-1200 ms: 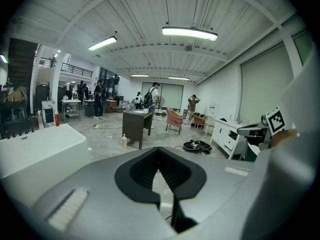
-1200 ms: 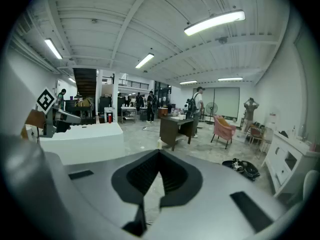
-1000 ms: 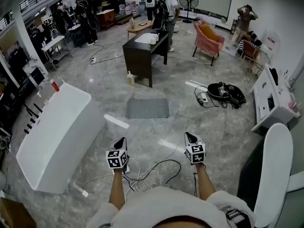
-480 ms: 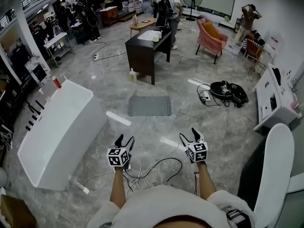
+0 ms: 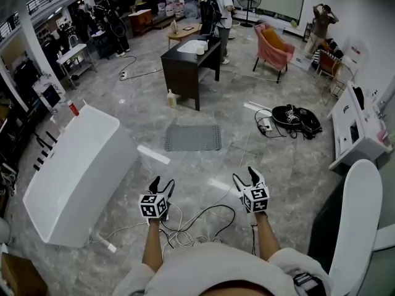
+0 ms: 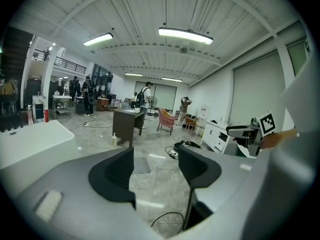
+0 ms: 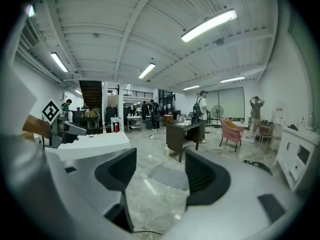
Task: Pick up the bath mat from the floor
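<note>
**Facing the mat with both claws open**

The bath mat lies flat on the marble floor, well ahead of the person, between the white bathtub and the dark desk. It is well apart from both claws. The left gripper and the right gripper are held out side by side above a tangle of cables. Their jaws have just been opening and now stand apart, with nothing between them but floor seen beyond.

The mat is a grey rectangle with a dotted or gridded surface. At this range the texture is hard to read, but it is probably thin rubber or soft plastic. It should be light and limp, sagging when lifted rather than holding its shape. Because it hugs the floor, the near long edge is the sensible hold. One claw should go toward each near corner, with a lower jaw slid under the edge before closing.
</note>
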A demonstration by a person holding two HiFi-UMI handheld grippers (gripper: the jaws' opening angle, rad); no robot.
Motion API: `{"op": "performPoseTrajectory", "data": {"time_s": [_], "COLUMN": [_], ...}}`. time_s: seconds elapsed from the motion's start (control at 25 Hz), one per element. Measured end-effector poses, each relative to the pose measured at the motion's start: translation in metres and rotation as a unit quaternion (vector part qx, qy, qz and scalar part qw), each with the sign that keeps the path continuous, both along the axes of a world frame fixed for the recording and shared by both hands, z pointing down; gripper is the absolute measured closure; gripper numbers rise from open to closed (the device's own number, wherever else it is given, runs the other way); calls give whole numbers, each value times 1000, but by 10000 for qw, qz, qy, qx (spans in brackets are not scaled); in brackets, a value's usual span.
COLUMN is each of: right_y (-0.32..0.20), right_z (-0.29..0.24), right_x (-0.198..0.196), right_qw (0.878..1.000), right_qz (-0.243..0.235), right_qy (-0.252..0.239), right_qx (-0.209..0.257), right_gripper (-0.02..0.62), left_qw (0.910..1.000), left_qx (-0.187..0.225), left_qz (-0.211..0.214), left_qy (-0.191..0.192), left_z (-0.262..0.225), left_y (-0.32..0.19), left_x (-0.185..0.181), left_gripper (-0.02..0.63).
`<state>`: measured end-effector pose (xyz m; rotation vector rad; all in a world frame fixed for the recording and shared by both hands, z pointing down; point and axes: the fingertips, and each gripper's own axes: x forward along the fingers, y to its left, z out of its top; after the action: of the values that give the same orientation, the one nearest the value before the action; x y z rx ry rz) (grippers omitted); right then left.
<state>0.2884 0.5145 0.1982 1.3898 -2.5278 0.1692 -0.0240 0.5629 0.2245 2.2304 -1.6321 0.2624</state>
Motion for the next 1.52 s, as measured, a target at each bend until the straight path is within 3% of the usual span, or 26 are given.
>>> {"op": "performPoseTrajectory", "data": {"time_s": [0.6,1.16,1.52], "right_y": [5,-8,-49], "right_z": [9,25,32], "right_x": [37,52,48], "right_qw": [9998,9996,9996], "right_qz": [-96,-10,64], "right_qy": [65,25,38], "right_qx": [-137,-285,-288], "right_gripper": [307,307,308], "left_qw": [9999,9990,9993], "left_qx": [6,-196,-186], "left_qz": [-163,-402,-329], "left_qy": [-25,1,9], "left_z": [3,20,28], "left_y": [7,-2,-48], "left_x": [42,43,38], "left_gripper": [333,333,333]}}
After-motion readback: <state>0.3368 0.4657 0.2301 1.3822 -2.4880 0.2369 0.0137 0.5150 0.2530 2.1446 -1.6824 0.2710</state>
